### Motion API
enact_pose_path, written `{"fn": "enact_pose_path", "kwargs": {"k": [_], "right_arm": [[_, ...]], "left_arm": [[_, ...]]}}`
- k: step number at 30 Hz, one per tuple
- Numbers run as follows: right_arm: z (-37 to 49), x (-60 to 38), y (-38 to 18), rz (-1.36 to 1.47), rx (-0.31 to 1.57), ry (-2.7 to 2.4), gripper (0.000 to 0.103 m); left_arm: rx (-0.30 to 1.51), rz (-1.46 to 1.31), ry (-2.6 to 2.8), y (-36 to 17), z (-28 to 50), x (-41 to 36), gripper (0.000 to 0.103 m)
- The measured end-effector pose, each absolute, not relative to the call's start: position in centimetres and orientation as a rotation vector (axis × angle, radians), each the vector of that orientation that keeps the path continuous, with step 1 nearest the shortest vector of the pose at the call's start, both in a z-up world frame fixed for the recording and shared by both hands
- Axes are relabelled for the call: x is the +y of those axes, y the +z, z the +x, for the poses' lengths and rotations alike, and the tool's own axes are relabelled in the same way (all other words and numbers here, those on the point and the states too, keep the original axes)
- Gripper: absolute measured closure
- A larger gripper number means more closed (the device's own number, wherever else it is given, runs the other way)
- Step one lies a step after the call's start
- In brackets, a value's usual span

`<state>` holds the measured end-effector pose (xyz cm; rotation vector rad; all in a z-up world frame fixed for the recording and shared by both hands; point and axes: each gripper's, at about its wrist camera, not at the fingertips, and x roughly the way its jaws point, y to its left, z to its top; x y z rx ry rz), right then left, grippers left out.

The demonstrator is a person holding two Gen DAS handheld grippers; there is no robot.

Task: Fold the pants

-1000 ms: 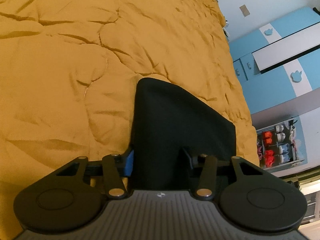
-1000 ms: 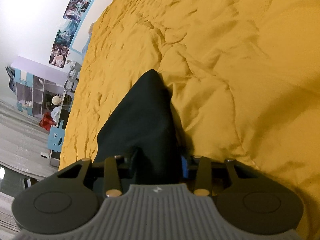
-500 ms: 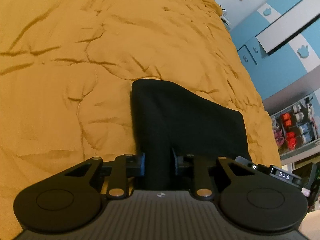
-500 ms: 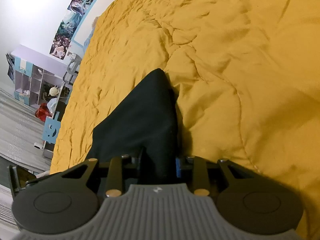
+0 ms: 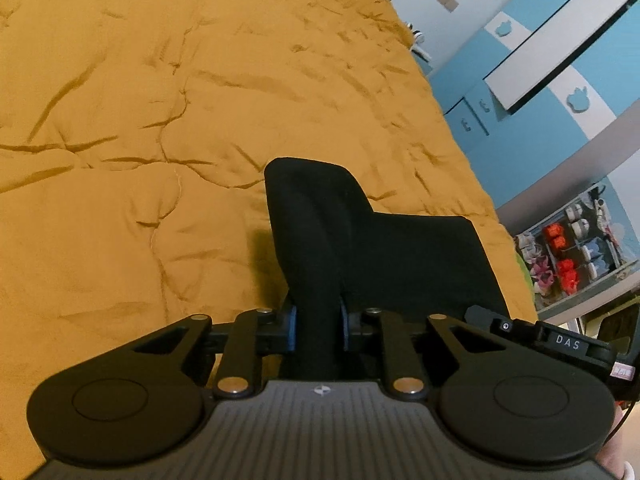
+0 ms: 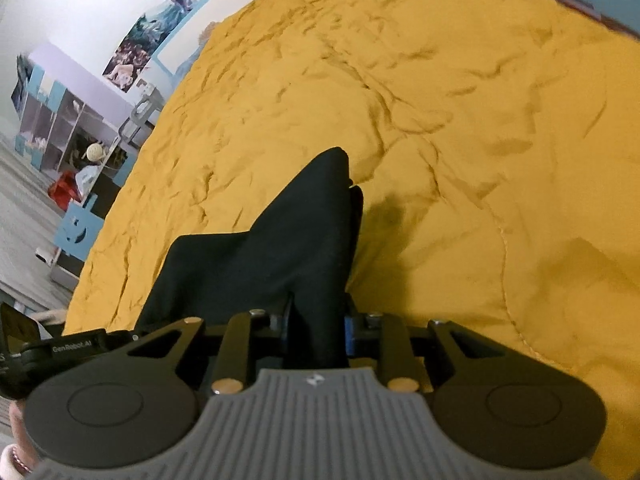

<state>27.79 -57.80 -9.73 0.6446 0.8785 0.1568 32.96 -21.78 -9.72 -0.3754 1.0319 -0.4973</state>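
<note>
The black pants (image 5: 360,248) lie on a mustard-yellow quilt (image 5: 160,120). My left gripper (image 5: 318,330) is shut on one near edge of the pants and lifts a fold of cloth off the quilt. The right gripper shows at the lower right of the left wrist view (image 5: 560,344). In the right wrist view, my right gripper (image 6: 316,330) is shut on the other near edge of the pants (image 6: 280,256); a raised fold reaches toward the bed's middle. The left gripper shows at the lower left there (image 6: 72,350).
The yellow quilt (image 6: 440,120) covers the whole bed. A blue-and-white wardrobe (image 5: 540,80) and a shoe shelf (image 5: 572,248) stand beyond the bed's right side. A shelf unit (image 6: 60,120) and wall posters (image 6: 160,32) stand beyond its left side.
Both grippers have closed tighter on the pants, lifted the near edge and drawn closer together. The cloth between them now bunches into raised folds, and each gripper shows in the other's view.
</note>
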Motion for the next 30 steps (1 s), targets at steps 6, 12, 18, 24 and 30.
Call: {"fn": "enact_pose_path", "kwargs": {"k": [6,12,18,24,30], "right_arm": [[25.7,-56.4,-6.7,0.624,0.852,0.198,0.085],[23.4,-54.3,-4.8,0.618,0.837,0.239,0.085],[21.5,-51.7,-4.0,0.634,0.835,0.295,0.085],[20.1,-48.4,-3.5,0.638,0.832,0.348,0.085],[19.2,-45.2,-3.5,0.639,0.849,0.393,0.085]], "left_arm": [[0.99,-0.379,-0.522,-7.4,30.9,-20.1,0.082],[0.963,-0.37,-0.52,-5.3,28.7,-18.0,0.082],[0.938,-0.361,-0.502,-4.0,26.8,-15.3,0.082],[0.913,-0.368,-0.478,-3.2,25.5,-11.9,0.082],[0.911,-0.368,-0.447,-3.7,24.8,-9.1,0.082]]}}
